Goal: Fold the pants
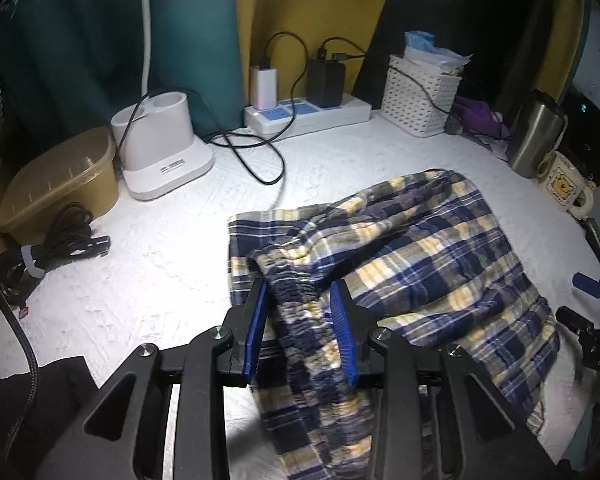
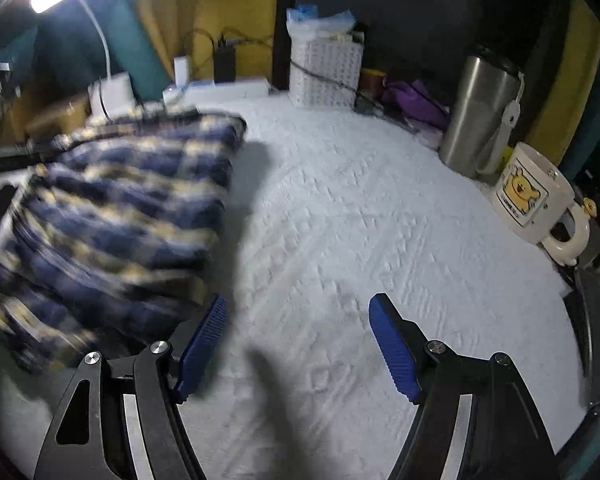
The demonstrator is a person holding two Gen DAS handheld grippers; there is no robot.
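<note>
Item: navy-and-yellow plaid cotton pants (image 1: 400, 256), lying mid-worktop on the white textured worktop (image 2: 360, 220). Left gripper (image 1: 300, 292) jaws are clamping a bunched fold at the near edge. Right gripper (image 2: 296, 312) jaws are standing open, empty; pants lying to their left.

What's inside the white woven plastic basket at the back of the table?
Crumpled blue and clear plastic bags stick out of the top of the white woven plastic basket. Anything below them is hidden by its walls.
</note>
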